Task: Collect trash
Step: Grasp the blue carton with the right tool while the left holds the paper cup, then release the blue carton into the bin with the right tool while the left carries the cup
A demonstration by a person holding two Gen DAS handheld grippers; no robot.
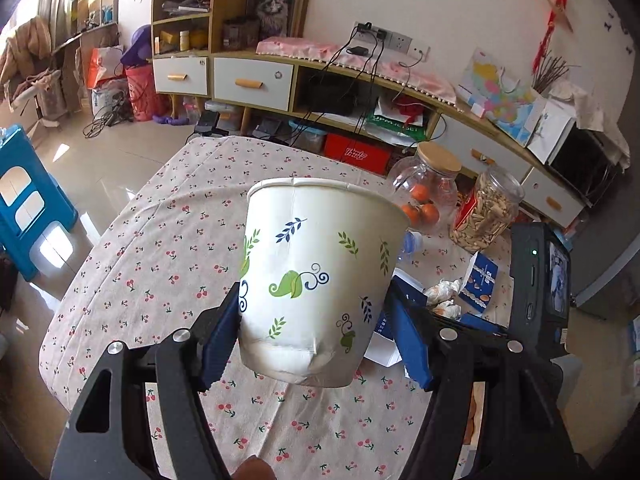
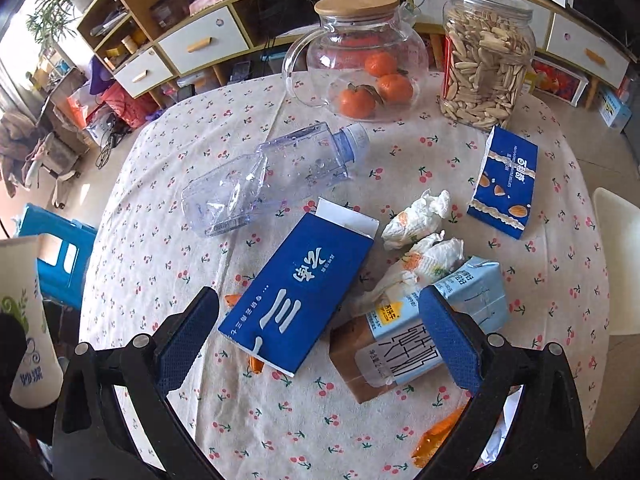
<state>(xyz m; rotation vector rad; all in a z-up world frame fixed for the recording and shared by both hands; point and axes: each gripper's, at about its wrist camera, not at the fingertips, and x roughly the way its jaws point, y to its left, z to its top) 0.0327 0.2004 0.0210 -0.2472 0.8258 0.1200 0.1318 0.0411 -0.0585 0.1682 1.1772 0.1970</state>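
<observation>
My left gripper is shut on a white paper cup with leaf prints, held upright above the table; the cup also shows at the left edge of the right wrist view. My right gripper is open and empty above the trash. Below it lie a dark blue carton, a light blue milk carton, two crumpled tissues, a crushed clear plastic bottle, a small blue almond box and orange wrappers.
A glass teapot with oranges and a jar of seeds stand at the table's far side. The round table has a cherry-print cloth. A blue stool stands left; a white chair stands right.
</observation>
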